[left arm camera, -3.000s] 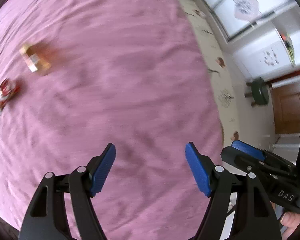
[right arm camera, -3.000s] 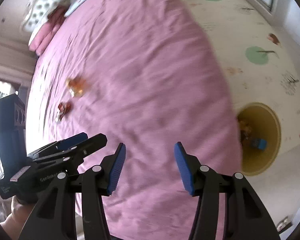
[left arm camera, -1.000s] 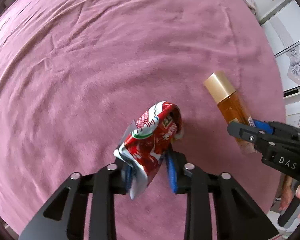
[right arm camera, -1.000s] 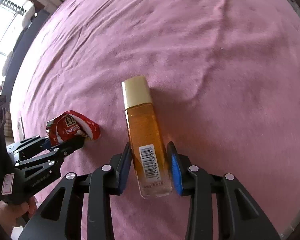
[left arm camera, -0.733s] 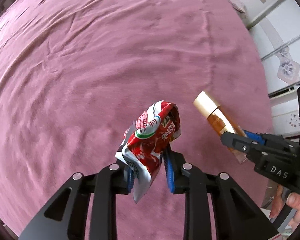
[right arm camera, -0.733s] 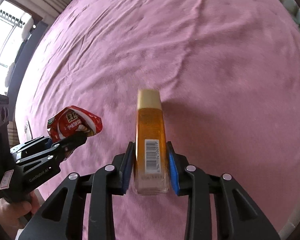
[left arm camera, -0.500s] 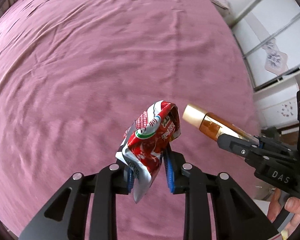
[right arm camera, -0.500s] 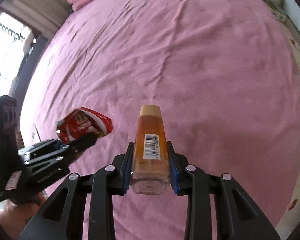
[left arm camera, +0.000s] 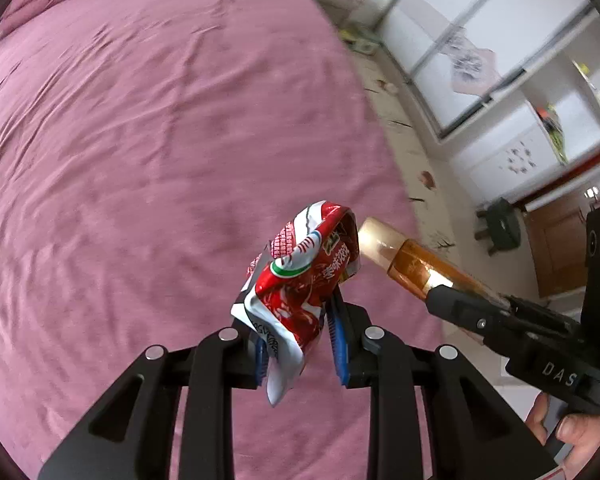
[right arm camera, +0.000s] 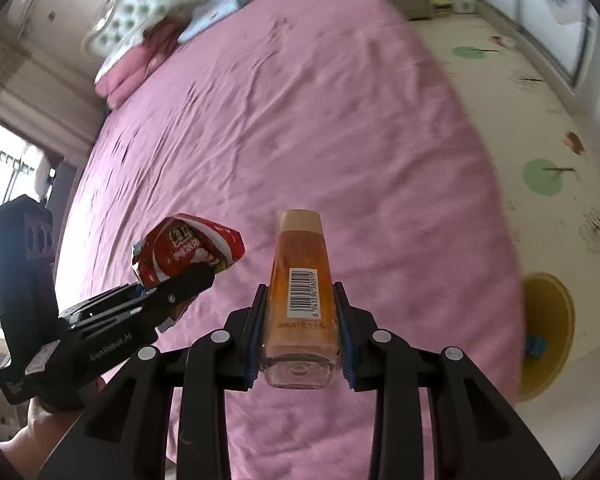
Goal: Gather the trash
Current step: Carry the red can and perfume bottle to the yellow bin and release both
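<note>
Jaws with one wrapper (left arm camera: 300, 280), one bottle (right arm camera: 303, 288)

We're in a home bedroom: a big bed (right arm camera: 300, 120) under a pink sheet fills both views, with pillows (right arm camera: 140, 28) and folded bedding piled at its head. Beside it we see a cream play mat (right arm camera: 540, 128) printed with cartoon trees on the floor, white sliding wardrobe doors (left arm camera: 480, 40), a wooden door (left arm camera: 556, 248) and a yellow bin (right arm camera: 548, 320).
</note>
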`<state>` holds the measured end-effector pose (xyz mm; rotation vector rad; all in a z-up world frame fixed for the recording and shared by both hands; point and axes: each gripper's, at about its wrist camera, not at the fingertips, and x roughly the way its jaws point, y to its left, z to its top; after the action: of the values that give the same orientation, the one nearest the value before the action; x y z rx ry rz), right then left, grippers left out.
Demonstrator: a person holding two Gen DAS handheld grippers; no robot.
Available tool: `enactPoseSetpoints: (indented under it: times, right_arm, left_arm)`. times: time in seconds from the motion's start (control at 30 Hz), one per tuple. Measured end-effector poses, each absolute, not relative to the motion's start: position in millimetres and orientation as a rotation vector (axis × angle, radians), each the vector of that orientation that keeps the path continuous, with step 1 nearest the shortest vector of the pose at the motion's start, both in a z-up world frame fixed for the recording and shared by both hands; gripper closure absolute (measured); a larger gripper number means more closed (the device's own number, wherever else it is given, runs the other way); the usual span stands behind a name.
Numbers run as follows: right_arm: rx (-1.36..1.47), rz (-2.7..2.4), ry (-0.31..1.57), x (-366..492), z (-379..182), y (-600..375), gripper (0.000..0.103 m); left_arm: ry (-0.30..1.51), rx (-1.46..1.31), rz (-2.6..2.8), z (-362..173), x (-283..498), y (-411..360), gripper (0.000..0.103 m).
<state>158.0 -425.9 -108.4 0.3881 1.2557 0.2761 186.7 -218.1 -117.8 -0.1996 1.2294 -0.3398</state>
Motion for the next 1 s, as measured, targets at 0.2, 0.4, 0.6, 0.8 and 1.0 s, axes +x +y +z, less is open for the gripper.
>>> enactPoseSetpoints:
  times: [0.2, 0.4, 0.6, 0.8, 1.0]
  right_arm:
    - [0.466, 0.150, 1.181, 110.5, -88.9, -499.5, 0.072]
    - [0.537, 0.033, 1.128, 66.4, -80.2, -565.5, 0.072]
    - [0.606, -0.083, 1.099, 23.2, -81.1, -626.4, 0.072]
    - [0.672, -0.180, 1.080, -10.9, -89.7, -675.0, 0.072]
    - [0.721, -0.238, 1.077, -32.0, -102.0, -709.1, 0.072]
  left_arm:
    - [1.201, -0.137, -0.448, -96.7, 166.3, -288.1, 0.078]
    - [1.208, -0.068, -0.549, -91.3, 146.8, -358.7, 0.078]
    - [1.232, -0.003, -0.654, -96.1, 126.7, -430.2, 0.078]
    - [1.259, 0.062, -0.748, -106.3, 110.8, -495.4, 0.078]
    - [1.287, 0.114, -0.797, -120.4, 100.6, -540.0, 0.078]
